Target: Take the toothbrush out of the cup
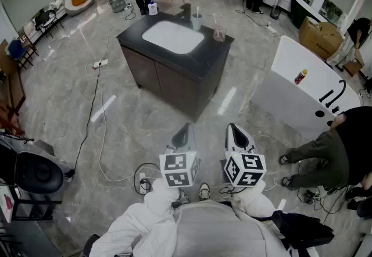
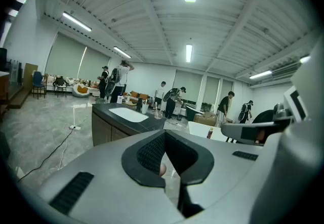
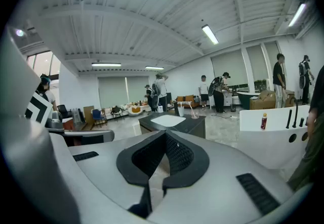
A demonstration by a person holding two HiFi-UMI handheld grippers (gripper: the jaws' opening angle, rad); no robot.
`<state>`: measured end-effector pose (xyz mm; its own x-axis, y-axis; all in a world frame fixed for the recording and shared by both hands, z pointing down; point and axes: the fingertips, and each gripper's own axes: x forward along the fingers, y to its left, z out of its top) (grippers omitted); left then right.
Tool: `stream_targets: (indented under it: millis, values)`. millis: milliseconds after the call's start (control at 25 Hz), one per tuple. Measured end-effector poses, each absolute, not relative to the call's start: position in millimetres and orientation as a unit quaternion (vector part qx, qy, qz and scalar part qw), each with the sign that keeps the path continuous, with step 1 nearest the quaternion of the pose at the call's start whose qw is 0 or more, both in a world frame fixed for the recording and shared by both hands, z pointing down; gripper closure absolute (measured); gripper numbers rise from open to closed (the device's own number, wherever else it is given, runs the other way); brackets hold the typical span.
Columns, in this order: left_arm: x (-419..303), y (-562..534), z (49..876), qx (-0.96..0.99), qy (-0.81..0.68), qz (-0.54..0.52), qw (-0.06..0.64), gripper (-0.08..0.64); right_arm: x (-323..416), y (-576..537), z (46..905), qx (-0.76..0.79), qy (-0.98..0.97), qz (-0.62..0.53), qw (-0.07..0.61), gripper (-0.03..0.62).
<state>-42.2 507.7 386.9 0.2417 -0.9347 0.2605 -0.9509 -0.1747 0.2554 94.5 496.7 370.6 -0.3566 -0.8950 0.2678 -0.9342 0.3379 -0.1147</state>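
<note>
Though too small for detail, seen as thin slanted toothbrush [image 1: 216, 23] in clear glass cup [image 1: 220, 34], right corner of black countertop [image 1: 206, 57]; grey left gripper [image 1: 185, 129] & grey right gripper [image 1: 233, 129] pressed together, empty.

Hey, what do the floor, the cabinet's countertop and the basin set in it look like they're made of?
Floor: polished stone or marble-look tile, with grey veining and glossy streaks of reflected light.
Countertop: a dark, smooth slab with a slight sheen, probably stone or composite.
Basin: plain white and smooth, likely glazed ceramic, though it is too far off to be sure.
</note>
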Motion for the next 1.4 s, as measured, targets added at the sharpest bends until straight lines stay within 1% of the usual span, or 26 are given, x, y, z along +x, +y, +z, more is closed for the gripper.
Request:
stream_targets:
  millis: [320, 520, 880, 1080, 1280, 1400]
  values:
    - [-56, 516, 390, 0.772, -0.611, 0.029, 0.175, 0.561, 82, 502, 371, 0.567, -0.81, 0.129, 0.072, 0.569]
    - [-69, 522, 392, 0.775, -0.607, 0.034, 0.169, 0.561, 67, 504, 371, 0.57, -0.807, 0.147, 0.05, 0.569]
    - [-91, 514, 403, 0.769, -0.615, 0.043, 0.169, 0.561, 59, 507, 387, 0.578, -0.798, 0.157, 0.07, 0.569]
    - [-95, 494, 402, 0.764, -0.622, 0.04, 0.166, 0.561, 63, 487, 397, 0.584, -0.791, 0.166, 0.076, 0.569]
    - [-86, 468, 412, 0.761, -0.623, 0.055, 0.175, 0.561, 73, 453, 404, 0.583, -0.79, 0.175, 0.076, 0.569]
    - [-80, 444, 412, 0.758, -0.627, 0.057, 0.168, 0.561, 79, 426, 405, 0.579, -0.793, 0.176, 0.074, 0.569]
